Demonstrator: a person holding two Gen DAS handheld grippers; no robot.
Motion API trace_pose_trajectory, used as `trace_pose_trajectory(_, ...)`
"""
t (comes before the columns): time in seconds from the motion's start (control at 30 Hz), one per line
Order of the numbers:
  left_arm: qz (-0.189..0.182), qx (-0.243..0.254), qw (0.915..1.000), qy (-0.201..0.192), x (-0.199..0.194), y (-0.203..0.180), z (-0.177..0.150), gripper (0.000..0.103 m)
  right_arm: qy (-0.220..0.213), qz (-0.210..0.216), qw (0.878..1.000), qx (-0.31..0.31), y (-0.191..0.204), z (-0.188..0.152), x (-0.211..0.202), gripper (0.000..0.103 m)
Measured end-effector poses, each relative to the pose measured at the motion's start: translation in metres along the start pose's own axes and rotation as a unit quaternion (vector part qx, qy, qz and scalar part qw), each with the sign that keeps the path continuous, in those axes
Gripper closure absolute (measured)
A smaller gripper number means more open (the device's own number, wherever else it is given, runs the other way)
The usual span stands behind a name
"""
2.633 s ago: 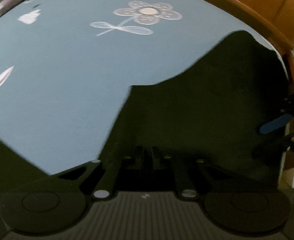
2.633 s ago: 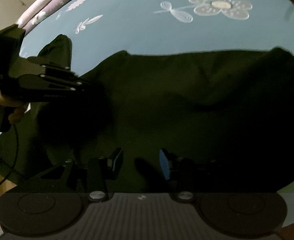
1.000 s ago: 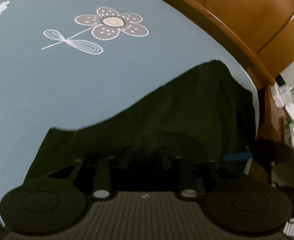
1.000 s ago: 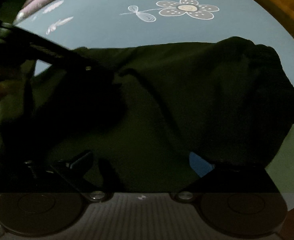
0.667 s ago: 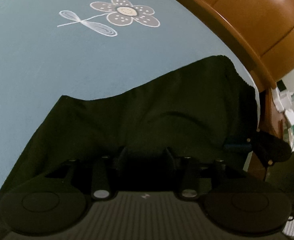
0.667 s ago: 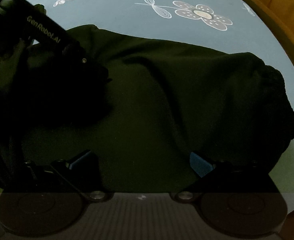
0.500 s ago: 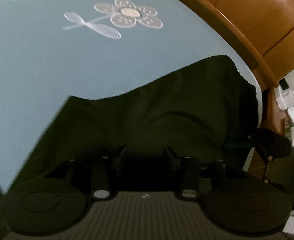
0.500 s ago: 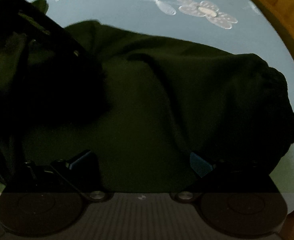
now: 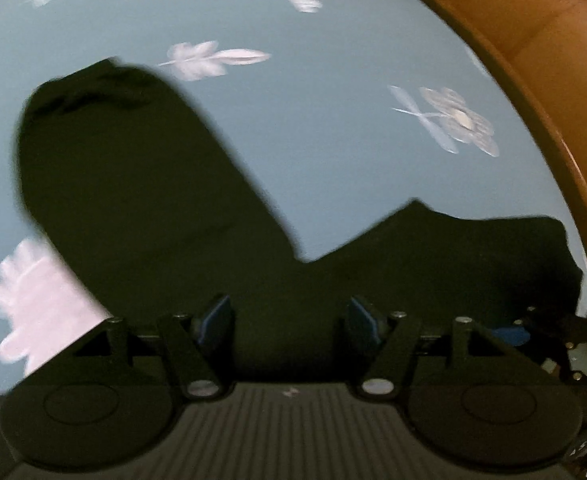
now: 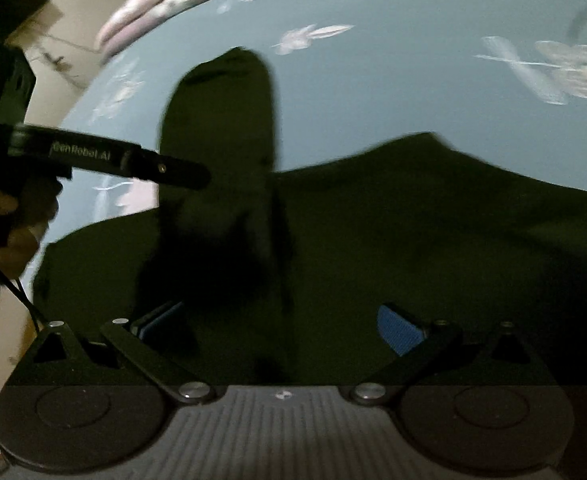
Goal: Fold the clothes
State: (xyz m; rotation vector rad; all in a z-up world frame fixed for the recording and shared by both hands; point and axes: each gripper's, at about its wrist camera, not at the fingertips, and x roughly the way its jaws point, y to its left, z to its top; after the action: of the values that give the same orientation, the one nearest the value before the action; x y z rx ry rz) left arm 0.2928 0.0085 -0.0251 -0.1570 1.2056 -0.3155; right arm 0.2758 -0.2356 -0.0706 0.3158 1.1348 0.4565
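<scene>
Clearly the dark garment (image 9: 141, 200) lies spread on the blue flowered bed sheet (image 9: 333, 128), filling the lower half of both views, with one sleeve (image 10: 221, 120) reaching toward the upper left of the frame. The left hand-held gripper (image 9: 287, 318) has its jaws opening, nothing pinched between the blue pads, cloth only lying beneath them. The right hand-held gripper (image 10: 281, 320) stands wide apart too, empty, over the body of the garment. I'd judge a fold has just been let go and the sleeve is next. That calls for the left gripper, seen at the left edge of the right-wrist view, to travel up to the cuff, pinch it, and carry it in across the body. The wooden headboard (image 9: 533, 40) curves along the right.
</scene>
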Motion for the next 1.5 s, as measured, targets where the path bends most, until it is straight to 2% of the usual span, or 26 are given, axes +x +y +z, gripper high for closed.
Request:
trace_pose_trajectory(0.27, 0.003, -0.051, 0.9986, -0.012, -0.014, 0.044, -0.020, 0.037, 0.004, 0.058, 0.998, -0.012, 0.012, 0.041, 0.050, 0.000)
trace_pose_trajectory(0.4, -0.022, -0.092, 0.9954, -0.011, -0.019, 0.068, -0.024, 0.037, 0.018, 0.089, 0.996, -0.020, 0.022, 0.056, 0.070, 0.000)
trace_pose_trajectory(0.5, -0.050, -0.140, 0.9888, -0.010, -0.025, 0.091, -0.029, 0.037, 0.030, 0.114, 0.992, -0.045, 0.041, 0.060, 0.075, 0.000)
trace_pose_trajectory(0.67, -0.059, -0.183, 0.9812, -0.013, -0.031, 0.117, -0.035, 0.037, 0.057, 0.152, 0.982, -0.101, 0.082, 0.045, 0.060, 0.000)
trace_pose_trajectory(0.93, -0.073, -0.182, 0.9805, 0.005, -0.028, 0.125, -0.042, 0.036, 0.134, 0.197, 0.952, -0.192, 0.139, 0.002, 0.071, 0.000)
trace_pose_trajectory(1.03, -0.077, -0.187, 0.9792, 0.015, -0.022, 0.125, -0.047, 0.036, 0.163, 0.193, 0.946, -0.202, 0.146, -0.015, 0.084, 0.000)
trace_pose_trajectory(1.13, -0.078, -0.192, 0.9780, 0.025, -0.014, 0.125, -0.052, 0.036, 0.170, 0.178, 0.948, -0.200, 0.143, -0.017, 0.086, 0.000)
trace_pose_trajectory(1.33, -0.090, -0.203, 0.9747, 0.021, 0.000, 0.127, -0.051, 0.036, 0.128, 0.159, 0.966, -0.161, 0.123, 0.003, 0.058, 0.000)
trace_pose_trajectory(1.5, -0.089, -0.214, 0.9728, 0.014, 0.013, 0.132, -0.044, 0.036, 0.118, 0.151, 0.973, -0.131, 0.107, 0.009, 0.041, 0.000)
